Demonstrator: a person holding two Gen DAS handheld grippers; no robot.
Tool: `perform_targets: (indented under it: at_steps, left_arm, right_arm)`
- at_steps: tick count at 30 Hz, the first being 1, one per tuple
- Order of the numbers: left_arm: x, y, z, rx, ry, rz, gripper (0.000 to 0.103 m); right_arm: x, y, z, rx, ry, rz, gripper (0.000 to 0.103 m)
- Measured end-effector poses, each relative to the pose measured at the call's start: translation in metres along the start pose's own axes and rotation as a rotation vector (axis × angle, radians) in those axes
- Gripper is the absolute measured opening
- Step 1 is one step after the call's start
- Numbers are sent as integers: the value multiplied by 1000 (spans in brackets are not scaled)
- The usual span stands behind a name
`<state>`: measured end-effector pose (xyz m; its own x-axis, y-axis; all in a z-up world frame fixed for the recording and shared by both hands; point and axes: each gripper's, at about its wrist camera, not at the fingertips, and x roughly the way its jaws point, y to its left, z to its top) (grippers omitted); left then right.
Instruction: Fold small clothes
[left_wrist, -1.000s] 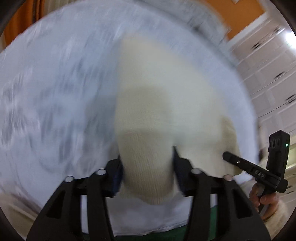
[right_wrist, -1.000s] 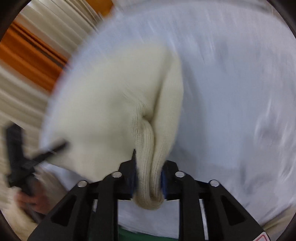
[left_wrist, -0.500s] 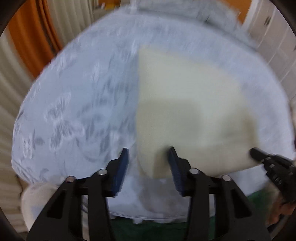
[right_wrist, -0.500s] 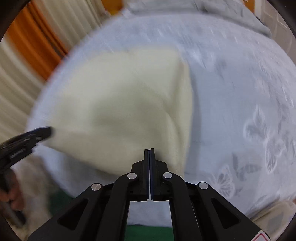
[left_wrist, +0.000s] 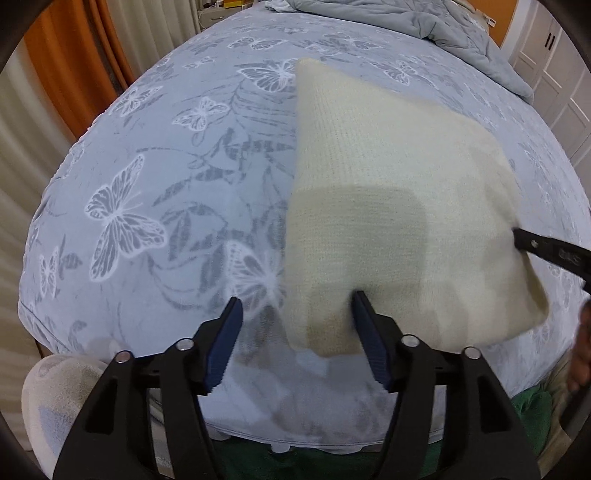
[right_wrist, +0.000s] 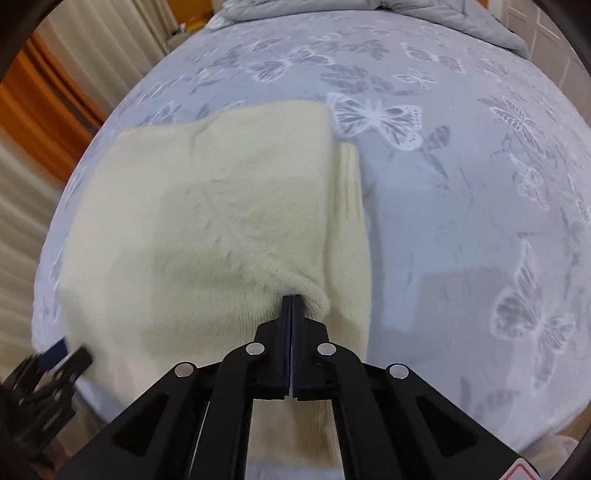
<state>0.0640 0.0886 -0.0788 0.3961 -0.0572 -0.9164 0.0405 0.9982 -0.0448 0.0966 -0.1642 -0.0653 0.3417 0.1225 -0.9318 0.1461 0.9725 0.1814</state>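
My left hand-held gripper (left_wrist: 297, 332) stands wide apart with nothing clamped in it. Its blue-padded fingers (left_wrist: 224, 345) straddle the near corner of the cream knit garment (left_wrist: 388, 206); the right-side finger touches or just overlaps the cloth's near edge, while the left-side one hangs over bare bedsheet (left_wrist: 155, 192). This gripper sits low at the near edge of the bed and points across it.

My right hand-held gripper (right_wrist: 291, 306) has its fingers pressed together, tips meeting at a small ridge of knit on the garment's (right_wrist: 221, 221) near hem; I cannot tell whether any cloth is actually pinched between them. It too points forward over the bed from the near edge.

From the right gripper, the garment spreads ahead and to the left, lying flat, with a ribbed strip (right_wrist: 349, 206) running along its right side just ahead of the tips. From the left gripper it spreads ahead and to the right, where the tip of my other gripper (left_wrist: 546, 251) touches its far-right edge.

Beyond the garment the butterfly-patterned sheet runs on to a crumpled grey duvet (left_wrist: 424, 22) at the far end.
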Motion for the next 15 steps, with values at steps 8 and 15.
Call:
perform_targets:
  at_steps: [8,15]
  left_arm:
    - [-2,0,-2,2,-9,11,62]
    - [-10,-9,-4,31,-22,44,62]
  right_arm:
    - [-10,11,-36,-48,25,-64,0]
    - [-49,12,-46,-7,-56,-14,0]
